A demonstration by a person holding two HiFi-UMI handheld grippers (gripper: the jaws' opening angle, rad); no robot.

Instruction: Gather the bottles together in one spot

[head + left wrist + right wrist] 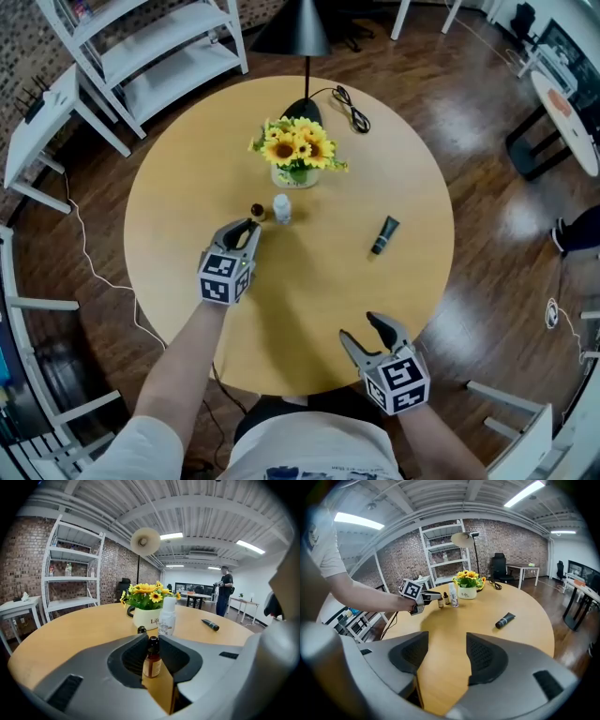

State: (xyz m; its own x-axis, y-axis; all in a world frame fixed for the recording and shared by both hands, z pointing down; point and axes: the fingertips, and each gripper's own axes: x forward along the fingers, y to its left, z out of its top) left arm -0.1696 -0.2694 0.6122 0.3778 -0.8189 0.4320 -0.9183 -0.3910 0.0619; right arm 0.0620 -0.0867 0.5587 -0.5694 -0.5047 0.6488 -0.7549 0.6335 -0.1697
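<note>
Brown bottle (152,662) sits upright, clamped near its top in the left gripper (246,230), just beside the white bottle (167,617) by the flower pot (146,618); right gripper (443,656) gapes empty; risk: an off-centre release tips it into its neighbour.

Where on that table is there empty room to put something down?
Bare: the table's left side beyond the left claw, and the stretch between the black tube and the right claw. Crowded: around the sunflower pot and white bottle.
</note>
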